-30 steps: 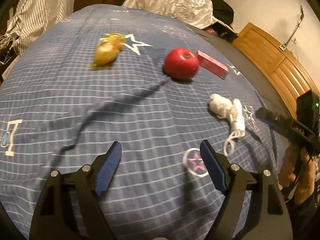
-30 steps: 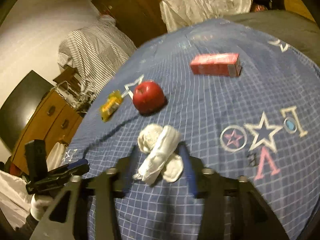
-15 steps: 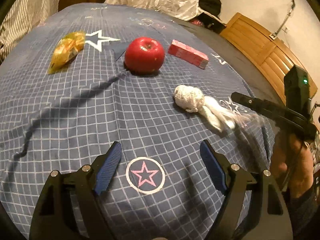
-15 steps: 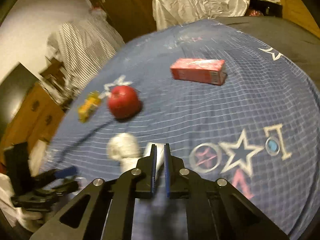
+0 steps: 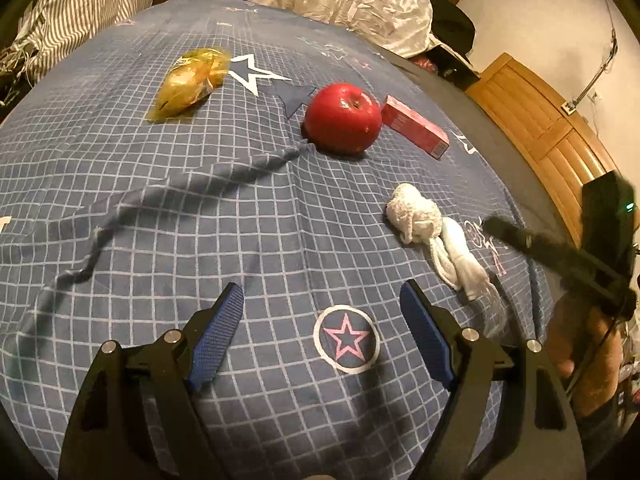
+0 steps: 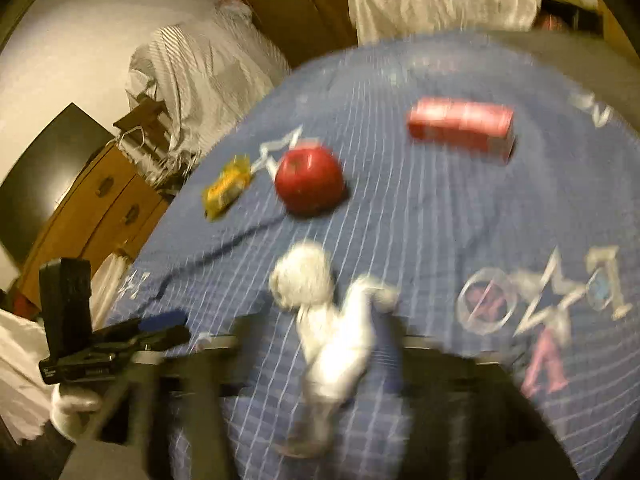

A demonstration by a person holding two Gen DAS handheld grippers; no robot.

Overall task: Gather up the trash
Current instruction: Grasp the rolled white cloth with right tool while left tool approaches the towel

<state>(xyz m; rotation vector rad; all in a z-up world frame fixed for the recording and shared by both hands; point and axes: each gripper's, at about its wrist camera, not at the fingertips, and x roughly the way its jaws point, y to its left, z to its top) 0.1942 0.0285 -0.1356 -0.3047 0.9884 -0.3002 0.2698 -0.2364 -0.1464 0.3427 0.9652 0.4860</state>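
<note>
Nearest, the left gripper [image 5: 320, 332] hangs wide open and empty over the blue checked bedspread [image 5: 200, 240]. At near right, the right gripper [image 6: 320, 336], jaws just opening, seems through blur to straddle the crumpled white tissue wad [image 6: 332, 320] unpinched; close squarely on its middle. Farther off lies the red apple [image 5: 343, 118].

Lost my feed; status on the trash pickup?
Left tool open, empty. Right tool reopening around white wad, grip unclear. Wad on bedspread. Nothing blocking.
</note>
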